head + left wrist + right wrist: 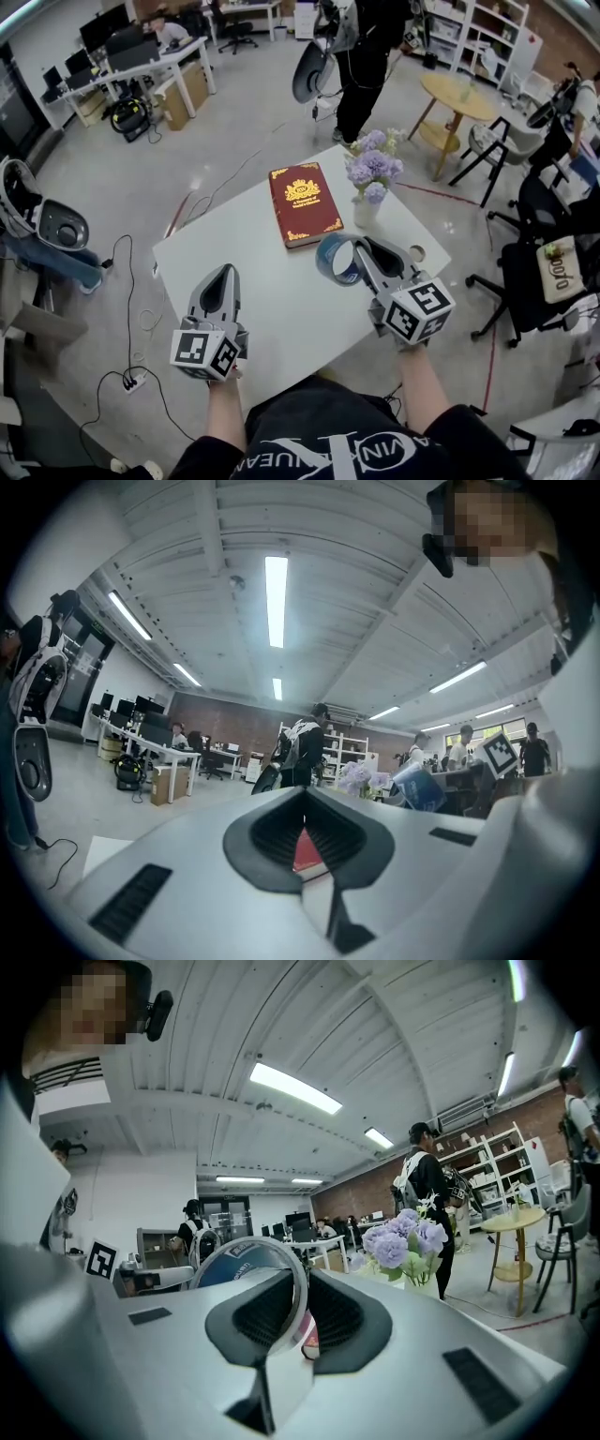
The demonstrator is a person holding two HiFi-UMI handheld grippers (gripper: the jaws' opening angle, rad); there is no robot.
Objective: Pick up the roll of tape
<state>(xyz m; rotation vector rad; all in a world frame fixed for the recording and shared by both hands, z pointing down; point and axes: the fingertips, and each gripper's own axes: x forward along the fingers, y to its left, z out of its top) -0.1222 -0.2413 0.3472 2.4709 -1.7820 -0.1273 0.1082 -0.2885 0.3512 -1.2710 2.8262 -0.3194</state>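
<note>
Grips with the right gripper (pixel 302 1321), jaws part-way closed and pressed on one wall of the roll of tape (pixel 246 1265), one pad inside the ring and the other outside. Carries the bluish roll upright on its edge, rim rising above the jaws. Holds that gripper about level, marker cube (pixel 419 311) at the near end and a hand behind it.

From the head view, has the roll over the right part of the white table (pixel 272 309), just in front of the vase of purple flowers (pixel 373 178) and just right of the near corner of the red book (pixel 305 203). Cannot tell from above whether it hangs clear of the tabletop.

Holds the left gripper (pixel 302 841) with jaws together at the tips and nothing clamped between them, only a sliver of the red book showing through the gap lower down. Points it forward over the near left part of the table, well apart from the roll, with its own marker cube (pixel 206 352) toward the body.

Farther out: a standing person in dark clothes (pixel 361 56) beyond the table, a round wooden table (pixel 457 98) to the right, desks with monitors (pixel 141 56) at the far left, and a dark office chair (pixel 539 253) at the right edge.
</note>
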